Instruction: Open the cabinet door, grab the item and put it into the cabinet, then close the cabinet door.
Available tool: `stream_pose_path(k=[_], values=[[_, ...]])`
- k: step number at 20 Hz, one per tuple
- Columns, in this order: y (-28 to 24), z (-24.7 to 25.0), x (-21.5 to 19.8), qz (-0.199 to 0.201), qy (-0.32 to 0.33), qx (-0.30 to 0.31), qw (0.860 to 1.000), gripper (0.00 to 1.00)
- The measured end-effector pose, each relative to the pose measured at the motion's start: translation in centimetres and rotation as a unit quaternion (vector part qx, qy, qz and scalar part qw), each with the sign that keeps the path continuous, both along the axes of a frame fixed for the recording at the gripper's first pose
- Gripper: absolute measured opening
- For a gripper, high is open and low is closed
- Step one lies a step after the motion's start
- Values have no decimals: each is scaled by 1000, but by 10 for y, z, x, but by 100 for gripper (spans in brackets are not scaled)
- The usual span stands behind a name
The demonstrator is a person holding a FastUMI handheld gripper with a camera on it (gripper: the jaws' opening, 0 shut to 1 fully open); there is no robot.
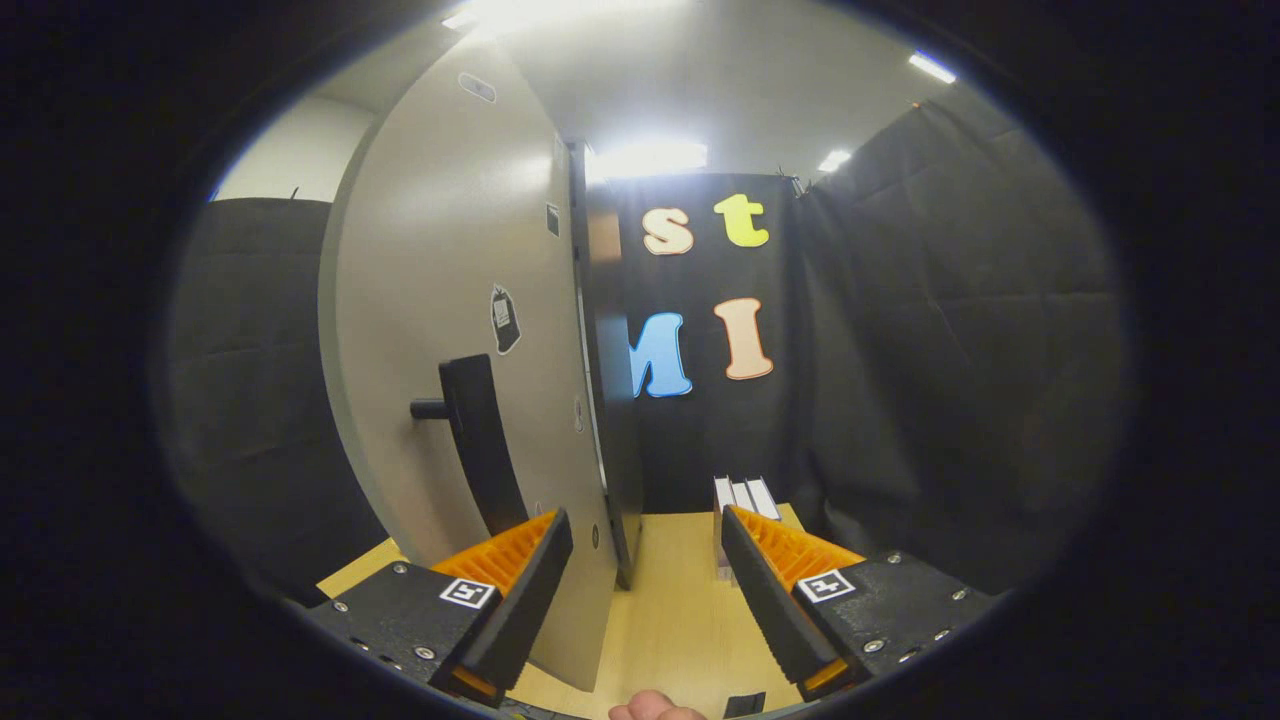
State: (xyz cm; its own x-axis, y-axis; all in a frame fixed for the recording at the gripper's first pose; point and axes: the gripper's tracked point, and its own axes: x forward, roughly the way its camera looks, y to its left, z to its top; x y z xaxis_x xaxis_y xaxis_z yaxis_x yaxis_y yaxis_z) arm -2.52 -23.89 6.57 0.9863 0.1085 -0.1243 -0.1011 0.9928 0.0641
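A tall grey cabinet (600,400) stands on a light wooden table (670,600). Its grey door (450,330) is swung open toward me and I see it nearly edge-on, just ahead of my left finger. A dark vertical handle (480,440) sticks out of the door's face. My gripper (645,530) is open with nothing between its fingers. The door's lower edge runs down beside the left fingertip (550,545). Beyond the right finger, several upright white books (745,500) stand on the table near the booth's wall.
Black cloth walls close in the booth behind and to the right of the table. The tip of a person's finger (655,708) shows at the near edge, between the gripper's fingers. Bare tabletop runs ahead between the door and the books.
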Motion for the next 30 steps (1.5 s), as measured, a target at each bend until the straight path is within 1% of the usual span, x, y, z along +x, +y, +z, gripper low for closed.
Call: stream_pose_path(k=[5,12,17,26,30], values=[[12,-5,-9,-6,9,13,1000,93],[64,-1,-13,24,-3,-15,1000,93],[104,-4,-11,44,-1,-2,999,93],[141,-3,8,18,-7,28,999,93],[169,-4,8,10,-17,21,1000,93]])
